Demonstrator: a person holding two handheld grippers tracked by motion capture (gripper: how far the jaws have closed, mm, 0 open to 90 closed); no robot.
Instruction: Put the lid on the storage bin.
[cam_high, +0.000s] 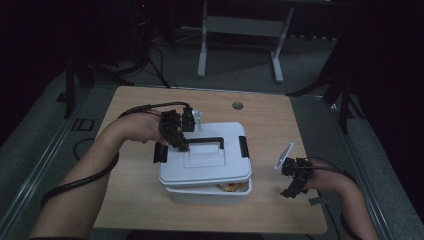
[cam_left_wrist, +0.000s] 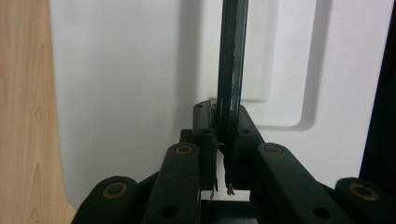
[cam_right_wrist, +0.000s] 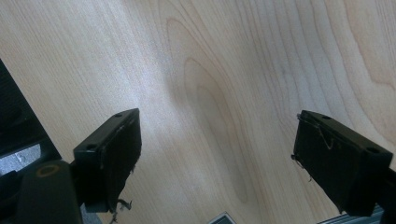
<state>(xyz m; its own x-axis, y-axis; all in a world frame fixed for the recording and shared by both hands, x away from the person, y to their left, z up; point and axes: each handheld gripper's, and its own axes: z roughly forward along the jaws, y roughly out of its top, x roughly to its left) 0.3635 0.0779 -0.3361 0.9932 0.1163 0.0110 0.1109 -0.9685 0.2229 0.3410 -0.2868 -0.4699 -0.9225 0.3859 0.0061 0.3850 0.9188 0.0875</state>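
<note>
A white plastic box (cam_high: 210, 194) stands mid-table. Its white lid (cam_high: 205, 162) sits raised and skewed over the base, and through the front gap something yellow-orange (cam_high: 231, 187) shows inside. My left gripper (cam_high: 181, 146) is shut on the lid's black handle (cam_high: 207, 141). In the left gripper view the handle (cam_left_wrist: 231, 60) runs up from between the closed jaws of the left gripper (cam_left_wrist: 223, 126), above the lid (cam_left_wrist: 130, 70). My right gripper (cam_high: 290, 187) hovers over bare wood to the right of the box. It is open (cam_right_wrist: 215, 154), with nothing between its fingers.
Black latches hang at the lid's right end (cam_high: 243, 146) and left end (cam_high: 160, 152). The wooden table (cam_high: 280, 120) has a round cable hole (cam_high: 237, 105) near its far edge. A white desk frame (cam_high: 240, 30) stands on the floor beyond. Cables trail from both grippers.
</note>
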